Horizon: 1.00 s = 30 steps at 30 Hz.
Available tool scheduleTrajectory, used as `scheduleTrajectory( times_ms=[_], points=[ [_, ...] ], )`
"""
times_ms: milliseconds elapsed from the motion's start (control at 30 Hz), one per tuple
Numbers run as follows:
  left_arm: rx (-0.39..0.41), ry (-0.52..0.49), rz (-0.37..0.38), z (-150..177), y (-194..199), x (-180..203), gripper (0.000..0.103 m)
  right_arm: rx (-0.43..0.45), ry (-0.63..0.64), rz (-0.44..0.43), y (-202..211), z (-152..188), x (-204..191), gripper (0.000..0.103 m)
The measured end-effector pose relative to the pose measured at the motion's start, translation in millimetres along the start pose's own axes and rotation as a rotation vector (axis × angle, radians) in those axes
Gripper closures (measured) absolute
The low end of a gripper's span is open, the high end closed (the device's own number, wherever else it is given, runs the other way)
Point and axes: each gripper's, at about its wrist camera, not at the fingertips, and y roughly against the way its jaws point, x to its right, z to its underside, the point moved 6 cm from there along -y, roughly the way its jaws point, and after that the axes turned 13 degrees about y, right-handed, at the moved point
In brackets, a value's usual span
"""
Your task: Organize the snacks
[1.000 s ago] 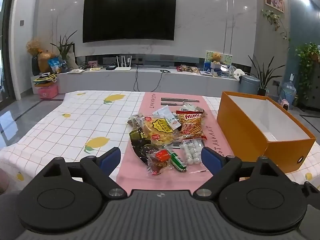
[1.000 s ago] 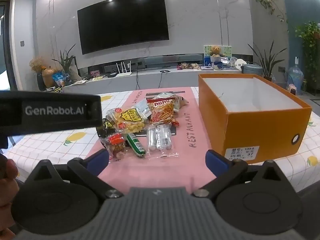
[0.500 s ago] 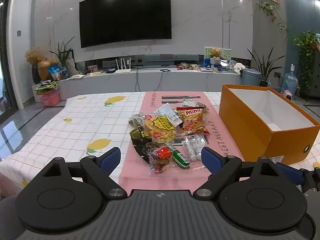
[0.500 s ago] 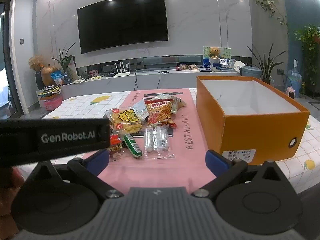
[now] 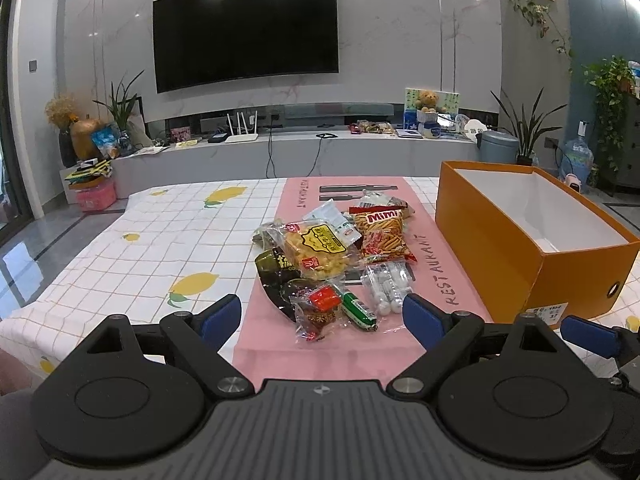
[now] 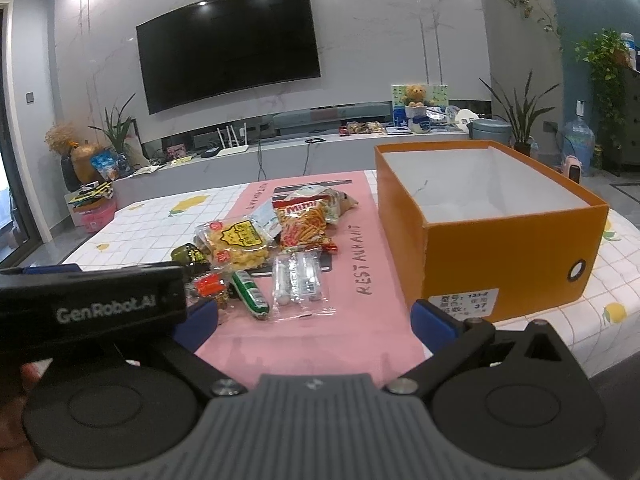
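Several snack packets lie in a pile on the pink runner (image 5: 320, 344): a yellow puffed-snack bag (image 5: 318, 250), a red Mimi stick bag (image 5: 382, 232), a clear pack of white candies (image 5: 386, 286), a green wrapped bar (image 5: 358, 310) and a small red-labelled pack (image 5: 320, 310). An open orange box (image 5: 520, 248) with a white, bare inside stands right of the pile. My left gripper (image 5: 322, 314) is open, just short of the pile. My right gripper (image 6: 314, 320) is open too, facing the candy pack (image 6: 300, 280) and box (image 6: 500, 256). The left gripper's body (image 6: 88, 304) covers the lower left of the right wrist view.
The table carries a white checked cloth with lemon prints (image 5: 160, 248). Behind it run a low TV console (image 5: 300, 152) with a wall TV (image 5: 244, 28), plants (image 5: 524, 128) and a water jug (image 5: 576, 160). A hand (image 6: 16, 400) shows at the right wrist view's left edge.
Both grippers have moved slightly closer to the snack pile and the view has levelled. The left gripper's body has shifted in the right wrist view. Nothing on the table has moved.
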Motion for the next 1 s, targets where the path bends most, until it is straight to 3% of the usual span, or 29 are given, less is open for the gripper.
scheduleTrajectory(
  times_ms=[1000],
  points=[
    [-0.049, 0.036, 0.009, 3.7, -5.5, -8.1, 0.0, 0.024, 0.068, 0.001, 4.5, -0.7, -9.7, 0.003]
  ],
)
